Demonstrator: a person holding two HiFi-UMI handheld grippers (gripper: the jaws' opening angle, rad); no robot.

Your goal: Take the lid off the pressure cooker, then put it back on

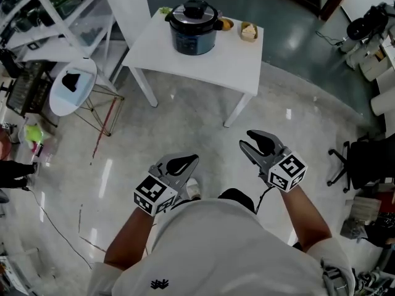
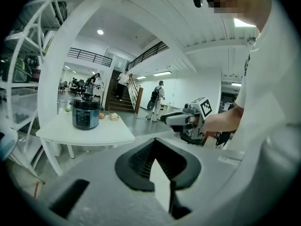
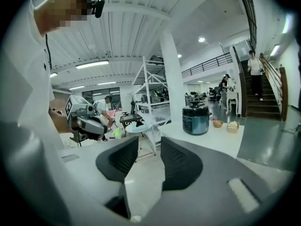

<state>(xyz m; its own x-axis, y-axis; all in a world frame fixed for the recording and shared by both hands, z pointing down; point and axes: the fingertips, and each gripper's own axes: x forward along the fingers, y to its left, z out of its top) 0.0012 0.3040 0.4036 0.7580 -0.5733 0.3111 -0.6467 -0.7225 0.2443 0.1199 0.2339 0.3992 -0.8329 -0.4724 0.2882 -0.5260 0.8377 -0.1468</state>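
The dark pressure cooker [image 1: 194, 29] stands with its black lid [image 1: 196, 10] on, at the far side of a white table [image 1: 234, 63], some way ahead of me across the floor. It also shows in the left gripper view, where the cooker [image 2: 85, 113] is far off at the left, and in the right gripper view, where the cooker [image 3: 196, 119] sits beyond the jaws. My left gripper [image 1: 192, 159] is held low before my body, its jaws together and empty. My right gripper [image 1: 245, 139] is level with it, jaws apart with nothing between them.
An orange item [image 1: 227, 24] and a pale food item [image 1: 249, 31] lie on the table beside the cooker. A round white side table [image 1: 71, 85] and metal shelving [image 1: 37, 17] stand at the left. An office chair [image 1: 364, 162] is at the right. People are on the stairs [image 3: 256, 69].
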